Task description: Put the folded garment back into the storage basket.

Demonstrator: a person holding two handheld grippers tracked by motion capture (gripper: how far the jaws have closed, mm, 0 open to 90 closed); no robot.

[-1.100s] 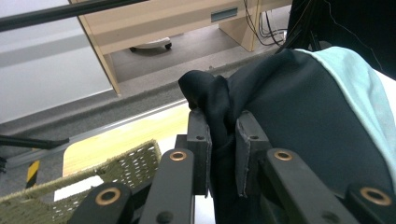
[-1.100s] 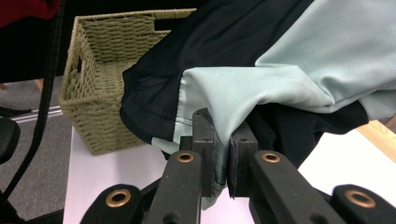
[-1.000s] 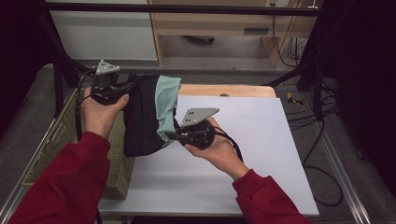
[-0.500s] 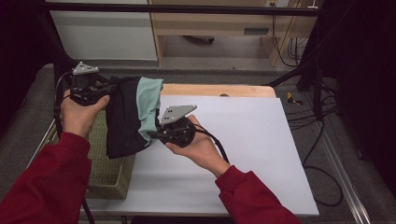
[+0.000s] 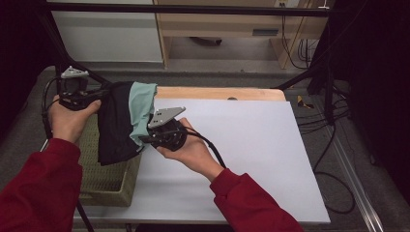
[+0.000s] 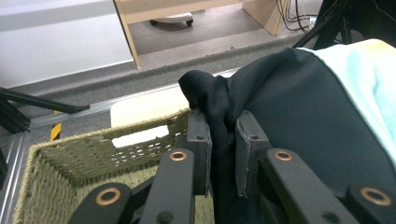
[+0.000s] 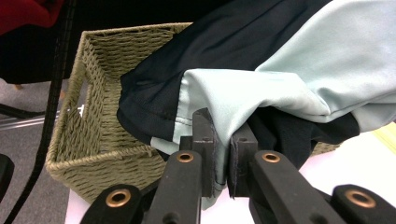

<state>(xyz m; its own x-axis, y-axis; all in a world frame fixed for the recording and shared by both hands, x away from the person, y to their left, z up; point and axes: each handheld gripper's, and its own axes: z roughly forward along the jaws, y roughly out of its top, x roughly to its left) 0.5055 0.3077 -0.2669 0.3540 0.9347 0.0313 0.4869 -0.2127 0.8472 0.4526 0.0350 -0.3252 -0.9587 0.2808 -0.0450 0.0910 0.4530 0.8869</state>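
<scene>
Garment point(image 5: 118, 123), black with a pale mint panel, is pinched at two places: the left gripper point(image 6: 223, 154) has its jaws clenched on a bunched black fold, and the right gripper point(image 7: 222, 154) has its jaws clamped on the mint edge. Stretched between the two grippers, the cloth hangs above the woven basket point(image 5: 104, 181) at the table's point(image 5: 251, 159) near-left corner. Each gripper sits in a hand with a red sleeve point(image 5: 36, 193) behind it.

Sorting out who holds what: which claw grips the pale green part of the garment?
The right claw, shut on the pale green fabric. The left claw pinches only black cloth.
</scene>
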